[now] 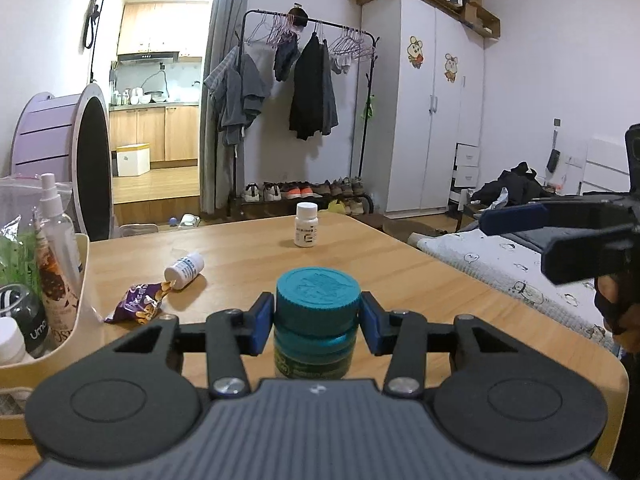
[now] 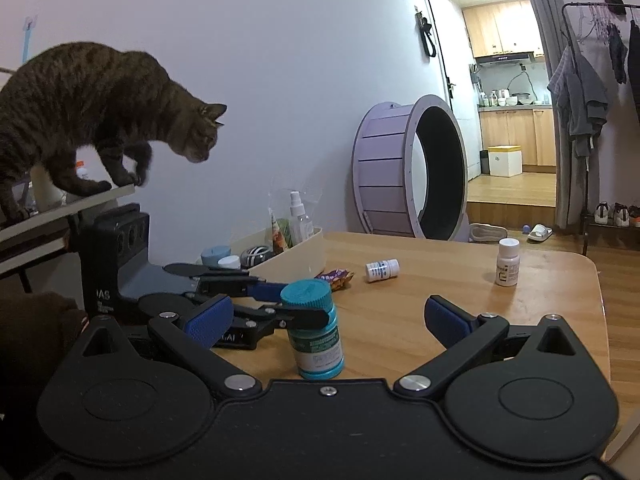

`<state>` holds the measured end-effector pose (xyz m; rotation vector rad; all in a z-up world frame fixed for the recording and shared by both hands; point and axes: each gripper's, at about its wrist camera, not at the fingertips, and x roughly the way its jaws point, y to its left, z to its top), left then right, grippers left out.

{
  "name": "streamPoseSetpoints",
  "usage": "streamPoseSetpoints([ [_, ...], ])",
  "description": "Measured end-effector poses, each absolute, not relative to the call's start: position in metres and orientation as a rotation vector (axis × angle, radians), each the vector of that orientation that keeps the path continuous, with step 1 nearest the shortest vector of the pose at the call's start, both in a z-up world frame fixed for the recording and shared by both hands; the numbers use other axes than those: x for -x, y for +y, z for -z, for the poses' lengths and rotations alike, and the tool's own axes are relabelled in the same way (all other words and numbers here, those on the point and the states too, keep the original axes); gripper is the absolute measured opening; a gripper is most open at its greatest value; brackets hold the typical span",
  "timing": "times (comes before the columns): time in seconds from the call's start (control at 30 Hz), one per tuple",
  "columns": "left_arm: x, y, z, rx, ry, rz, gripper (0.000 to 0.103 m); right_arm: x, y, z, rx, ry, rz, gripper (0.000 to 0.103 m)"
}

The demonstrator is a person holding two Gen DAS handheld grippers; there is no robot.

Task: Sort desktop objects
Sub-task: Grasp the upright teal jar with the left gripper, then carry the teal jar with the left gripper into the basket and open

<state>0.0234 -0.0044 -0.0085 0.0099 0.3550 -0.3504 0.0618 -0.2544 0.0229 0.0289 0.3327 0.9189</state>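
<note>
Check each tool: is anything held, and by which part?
The left tool grips the teal-capped bottle by its cap, one pad on each side; the bottle stands upright on the table. The right tool is open, holding nothing.

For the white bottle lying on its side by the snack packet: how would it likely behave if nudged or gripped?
The white bottle on its side is round, so a sideways nudge would probably roll it across the table. It looks like small, stiff plastic, likely light. Its smooth curved wall might slip between the pads unless it is gripped squarely.
</note>
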Motion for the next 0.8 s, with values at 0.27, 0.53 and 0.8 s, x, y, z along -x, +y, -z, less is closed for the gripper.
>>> streamPoseSetpoints([
  [0.27,-0.003,0.026,-0.024,0.02,0.283,0.246,0.045,-0.061,-0.246,-0.024,-0.047,0.32,-0.937,0.103],
  [0.53,-0.006,0.078,-0.051,0.024,0.253,0.048,0.045,-0.058,-0.226,-0.023,-0.056,0.293,-0.962,0.103],
  [0.8,-0.016,0.1,-0.058,0.041,0.241,-0.021,0.045,-0.061,-0.216,-0.017,-0.039,0.314,-0.962,0.103],
])
